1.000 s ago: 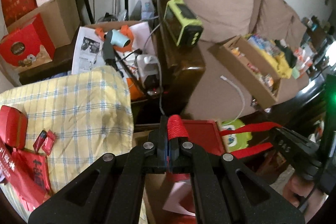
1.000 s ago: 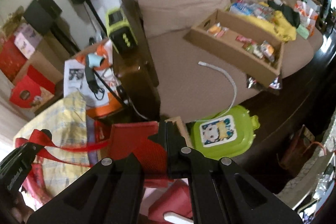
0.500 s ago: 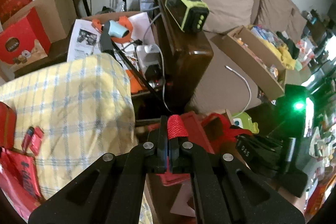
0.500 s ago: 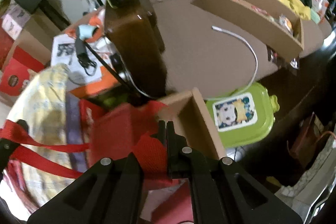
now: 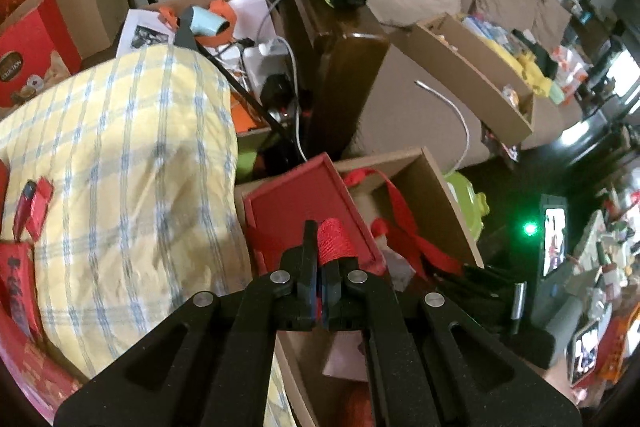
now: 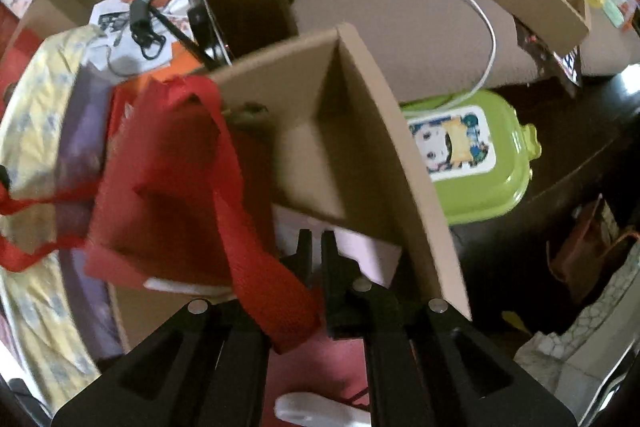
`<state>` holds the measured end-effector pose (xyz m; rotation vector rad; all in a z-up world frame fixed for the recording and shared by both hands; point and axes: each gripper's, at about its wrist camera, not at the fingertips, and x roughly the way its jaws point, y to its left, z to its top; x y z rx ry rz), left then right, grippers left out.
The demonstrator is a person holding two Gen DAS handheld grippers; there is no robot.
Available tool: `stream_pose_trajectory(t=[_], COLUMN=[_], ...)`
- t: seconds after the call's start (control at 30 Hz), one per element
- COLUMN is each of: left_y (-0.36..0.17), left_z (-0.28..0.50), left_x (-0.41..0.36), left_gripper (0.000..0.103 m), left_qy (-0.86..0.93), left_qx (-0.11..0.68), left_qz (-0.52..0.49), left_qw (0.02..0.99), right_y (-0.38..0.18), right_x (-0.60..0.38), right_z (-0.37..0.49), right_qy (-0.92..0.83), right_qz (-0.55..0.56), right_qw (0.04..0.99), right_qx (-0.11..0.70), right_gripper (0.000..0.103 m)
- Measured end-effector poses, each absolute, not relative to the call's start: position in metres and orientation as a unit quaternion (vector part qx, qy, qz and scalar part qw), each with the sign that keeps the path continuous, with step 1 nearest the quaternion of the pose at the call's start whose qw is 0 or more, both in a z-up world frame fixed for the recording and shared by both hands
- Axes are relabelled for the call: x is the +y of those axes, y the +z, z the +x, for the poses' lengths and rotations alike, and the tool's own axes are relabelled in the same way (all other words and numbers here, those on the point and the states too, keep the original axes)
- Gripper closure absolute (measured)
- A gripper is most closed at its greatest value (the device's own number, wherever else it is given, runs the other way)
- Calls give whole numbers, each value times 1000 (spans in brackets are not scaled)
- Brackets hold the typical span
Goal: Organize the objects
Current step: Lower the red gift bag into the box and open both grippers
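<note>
Pinching a red bag handle (image 5: pixel 334 241), left tongs (image 5: pixel 320 259) over the cardboard box (image 5: pixel 440 187); right tongs (image 6: pixel 316 251) nearly pressed together, strap slipping

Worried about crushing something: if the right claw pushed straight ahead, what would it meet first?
Probably the inside wall of the cardboard box directly ahead of the right claw; depth is unclear.
</note>
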<state>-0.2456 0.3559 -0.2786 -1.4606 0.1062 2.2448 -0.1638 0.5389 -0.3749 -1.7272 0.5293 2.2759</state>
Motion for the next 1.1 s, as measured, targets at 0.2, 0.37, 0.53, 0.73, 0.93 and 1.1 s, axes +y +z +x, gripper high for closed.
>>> stream_pose_trajectory(t=[0.2, 0.37, 0.53, 0.73, 0.93, 1.1], left_y=[-278, -282, -287, -252, -239, -218], left_z=[-214, -191, -171, -148, -123, -113], left_x=[341, 330, 324, 285, 267, 252], left_gripper=[98, 97, 84, 60, 41, 22], left_qy=[802, 785, 739, 758, 765, 785], left_qx=[-1, -36, -22, -44, -4, 20], left_qz=[-544, -560, -604, -575, -567, -546], left_qw=[246, 263, 298, 304, 306, 294], right_y=[-364, -348, -334, -294, -288, -269], right_x=[541, 526, 519, 488, 461, 458], right_z=[-140, -117, -99, -69, -34, -12], right_qy=[775, 791, 791, 812, 782, 797], right_qz=[-566, -548, -560, -570, -612, -575], right_qw=[107, 93, 88, 84, 62, 84], right_qx=[262, 255, 229, 96, 95, 161], right_gripper=[90, 89, 78, 38, 25, 25])
